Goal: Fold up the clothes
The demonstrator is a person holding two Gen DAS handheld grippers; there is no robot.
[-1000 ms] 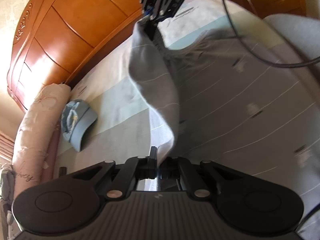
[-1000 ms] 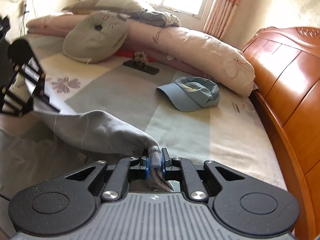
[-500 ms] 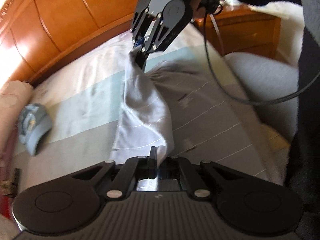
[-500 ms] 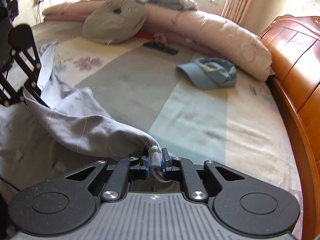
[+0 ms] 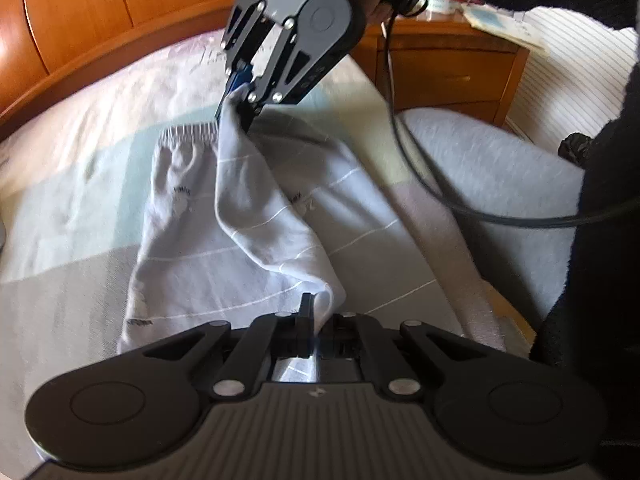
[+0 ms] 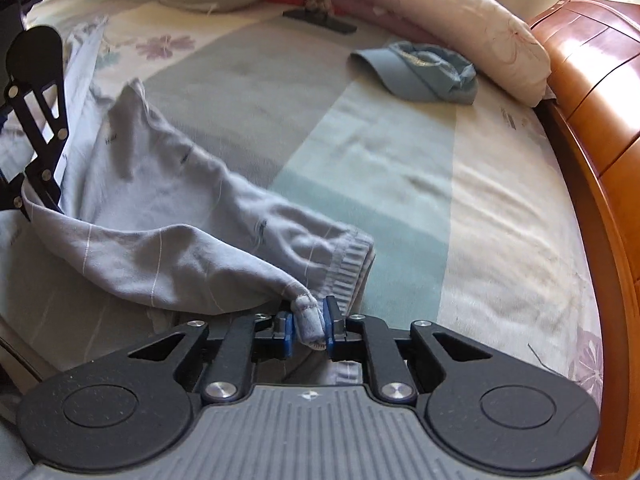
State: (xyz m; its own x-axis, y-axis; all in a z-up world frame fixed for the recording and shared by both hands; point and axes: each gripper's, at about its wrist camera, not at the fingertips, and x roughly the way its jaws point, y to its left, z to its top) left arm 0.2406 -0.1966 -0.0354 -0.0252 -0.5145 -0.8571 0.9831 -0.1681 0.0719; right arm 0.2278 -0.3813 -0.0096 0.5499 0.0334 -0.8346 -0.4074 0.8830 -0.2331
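— Where was the garment, and what did each claw have?

— The grey trousers lay spread on the bed, filling the middle of the left wrist view, thin white stripes across them and the ribbed waistband toward the upper centre. My left claw, at the bottom centre of that view, was clamped tight on 1 edge of the cloth. My right claw, at the bottom centre of its own view, had a hemmed corner of the same trousers between its blue pads, and its jaws were easing apart with the cloth still touching both pads.

— Could you see 1 claw from the other?

— Yes. In the left wrist view the right claw sat at the upper centre, a fold of cloth running from it down to mine. In the right wrist view the left claw stood at the left edge.

— Anything else on the bed?

— A blue cap in the upper right, well apart from the trousers, a long pink bolster behind it, and the wooden headboard along the right edge.
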